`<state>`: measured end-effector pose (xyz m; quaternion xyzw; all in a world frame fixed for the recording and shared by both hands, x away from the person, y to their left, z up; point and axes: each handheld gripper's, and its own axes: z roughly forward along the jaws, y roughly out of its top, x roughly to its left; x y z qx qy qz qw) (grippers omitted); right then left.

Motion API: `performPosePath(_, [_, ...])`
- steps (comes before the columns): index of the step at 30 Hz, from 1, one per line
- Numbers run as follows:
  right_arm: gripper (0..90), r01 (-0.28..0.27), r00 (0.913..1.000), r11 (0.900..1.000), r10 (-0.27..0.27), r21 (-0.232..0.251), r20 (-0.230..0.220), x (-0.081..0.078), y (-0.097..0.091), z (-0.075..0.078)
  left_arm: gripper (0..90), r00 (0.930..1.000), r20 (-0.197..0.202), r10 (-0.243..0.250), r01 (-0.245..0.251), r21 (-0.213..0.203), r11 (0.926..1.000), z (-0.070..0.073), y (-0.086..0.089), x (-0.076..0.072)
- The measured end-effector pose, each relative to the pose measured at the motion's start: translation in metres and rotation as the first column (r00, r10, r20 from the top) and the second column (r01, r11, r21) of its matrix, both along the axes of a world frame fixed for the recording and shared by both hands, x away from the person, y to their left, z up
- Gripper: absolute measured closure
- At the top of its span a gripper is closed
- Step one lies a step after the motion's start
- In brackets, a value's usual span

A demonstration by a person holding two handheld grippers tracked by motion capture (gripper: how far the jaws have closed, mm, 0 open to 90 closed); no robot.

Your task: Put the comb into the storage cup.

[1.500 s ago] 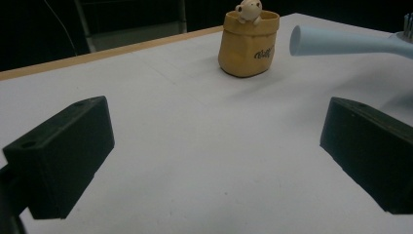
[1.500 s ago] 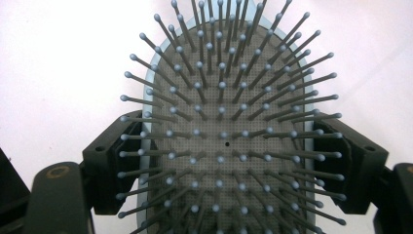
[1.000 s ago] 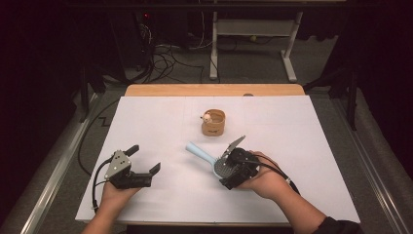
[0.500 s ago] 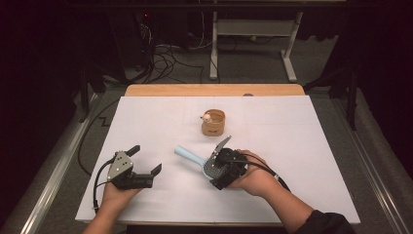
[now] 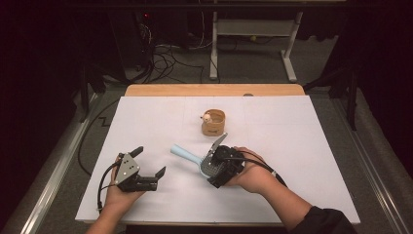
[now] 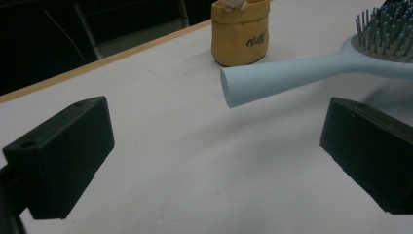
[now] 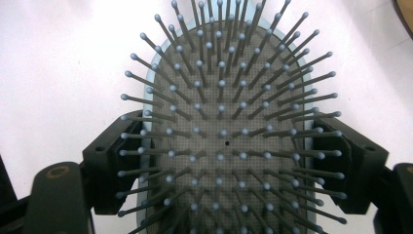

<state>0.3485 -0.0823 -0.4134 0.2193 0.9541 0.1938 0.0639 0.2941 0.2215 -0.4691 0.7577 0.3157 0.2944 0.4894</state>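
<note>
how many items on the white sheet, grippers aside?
2. A light blue hairbrush, its head clamped in the right gripper near the sheet's middle, and a small tan cup standing farther back. Nothing looks hidden.

One hairbrush (image 5: pixel 195 158), one wooden cup (image 5: pixel 214 122)

Right gripper (image 5: pixel 216 163) with hairbrush (image 5: pixel 195 158) shifted left — handle now nearer left gripper (image 5: pixel 148 168).
</note>
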Motion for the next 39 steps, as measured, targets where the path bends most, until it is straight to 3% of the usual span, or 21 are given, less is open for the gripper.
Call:
performPosePath(11, [20.6, 0.001, 1.0000, 1.0000, -0.001, 0.000, 0.004, 0.001, -0.001, 0.000, 0.0, 0.9995, 0.031, 0.006, -0.007, 0.047, 0.9989, 0.000, -0.006, -0.004])
performPosePath(27, [20.6, -0.010, 0.9999, 1.0000, 0.010, 0.002, 0.004, 0.003, 0.002, -0.002, 0.0, 0.9969, 0.079, 0.002, -0.014, 0.146, 0.9892, -0.003, -0.018, -0.011])
performPosePath(39, [20.6, -0.008, 1.0000, 1.0000, 0.008, -0.003, 0.004, 0.005, 0.004, -0.001, 0.0, 0.9923, 0.124, -0.007, -0.025, 0.258, 0.9658, -0.008, -0.026, -0.014])
